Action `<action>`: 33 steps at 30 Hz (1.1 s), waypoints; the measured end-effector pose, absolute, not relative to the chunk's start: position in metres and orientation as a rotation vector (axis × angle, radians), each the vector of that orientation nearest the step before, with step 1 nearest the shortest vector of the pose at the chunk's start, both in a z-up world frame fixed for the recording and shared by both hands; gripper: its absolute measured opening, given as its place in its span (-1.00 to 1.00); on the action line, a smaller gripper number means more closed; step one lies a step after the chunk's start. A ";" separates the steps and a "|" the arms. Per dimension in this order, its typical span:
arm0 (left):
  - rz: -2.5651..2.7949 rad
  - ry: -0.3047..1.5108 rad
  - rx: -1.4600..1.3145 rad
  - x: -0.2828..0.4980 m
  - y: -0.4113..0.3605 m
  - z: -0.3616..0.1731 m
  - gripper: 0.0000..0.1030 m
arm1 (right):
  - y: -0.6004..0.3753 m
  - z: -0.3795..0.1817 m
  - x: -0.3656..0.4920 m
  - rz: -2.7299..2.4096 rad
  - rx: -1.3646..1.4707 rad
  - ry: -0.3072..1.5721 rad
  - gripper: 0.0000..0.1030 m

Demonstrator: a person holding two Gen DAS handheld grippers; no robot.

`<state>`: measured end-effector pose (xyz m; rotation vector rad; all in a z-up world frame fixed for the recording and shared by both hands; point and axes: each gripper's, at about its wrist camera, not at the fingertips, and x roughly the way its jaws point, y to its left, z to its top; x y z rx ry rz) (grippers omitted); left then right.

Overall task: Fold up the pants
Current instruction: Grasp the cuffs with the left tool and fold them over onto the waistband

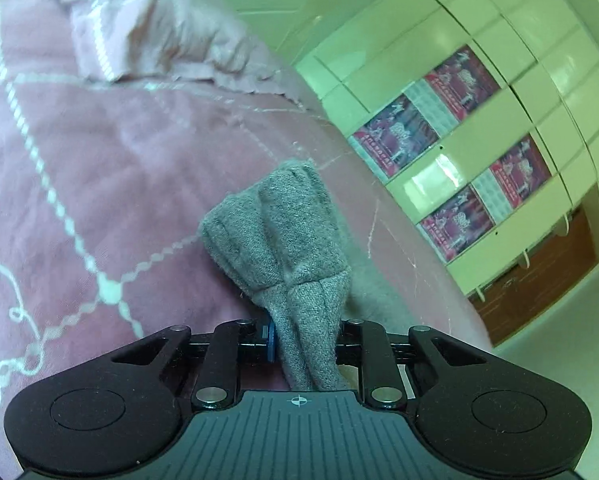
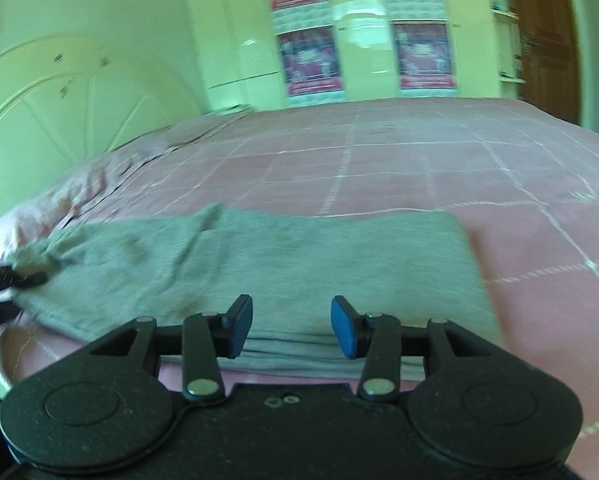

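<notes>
Pants [image 2: 259, 264], soft and limp: left gripper [image 1: 305, 344] clamps a bunched end, right gripper [image 2: 291, 326] gapes over the lower-centre hem, a good hold

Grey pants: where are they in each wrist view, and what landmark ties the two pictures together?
Left wrist view: grey pants, bunched fold at lower centre, pinched in the left gripper.
Right wrist view: pants spread across the middle, beyond the open right gripper; the left gripper grips their far-left end.
Shared landmark: pink quilted bedspread and red posters on the wardrobe.
</notes>
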<state>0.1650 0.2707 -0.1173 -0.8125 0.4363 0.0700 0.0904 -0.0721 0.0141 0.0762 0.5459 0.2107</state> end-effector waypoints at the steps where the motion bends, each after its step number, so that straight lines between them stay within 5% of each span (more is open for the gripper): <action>1: 0.068 0.430 -0.803 0.167 0.268 -0.113 -0.59 | -0.057 0.014 0.095 0.240 0.039 0.549 -0.31; 12: 0.015 0.408 -0.676 0.157 0.262 -0.070 -0.59 | 0.037 -0.031 0.113 0.298 -0.351 0.571 -0.25; 33: 0.011 0.394 -0.626 0.144 0.249 -0.058 -0.59 | 0.029 -0.026 0.119 0.294 -0.232 0.624 -0.22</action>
